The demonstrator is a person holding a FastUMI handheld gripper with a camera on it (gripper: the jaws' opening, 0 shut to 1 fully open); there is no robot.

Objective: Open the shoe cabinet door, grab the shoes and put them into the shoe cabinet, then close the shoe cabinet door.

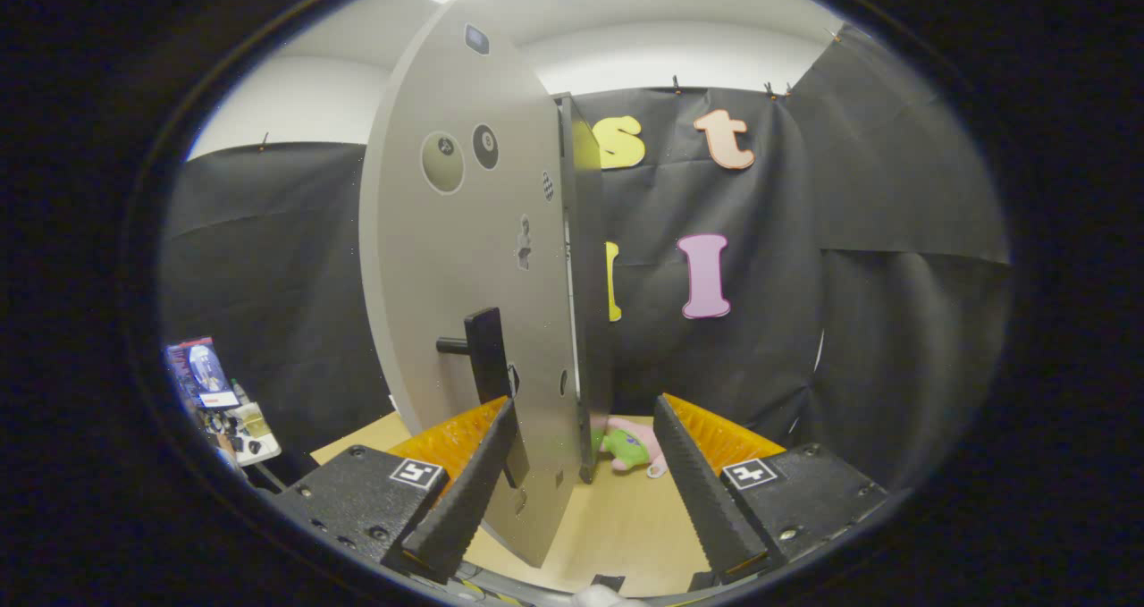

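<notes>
We saw the shoe cabinet door [465,258] swung open, edge-on to us, standing on the table [626,526]. Our tool [581,477] was spread wide, gripping nothing, the door's lower edge between its fingers. The black handle [487,357] sat above the left finger; a plush toy [633,446] lay beyond.
</notes>
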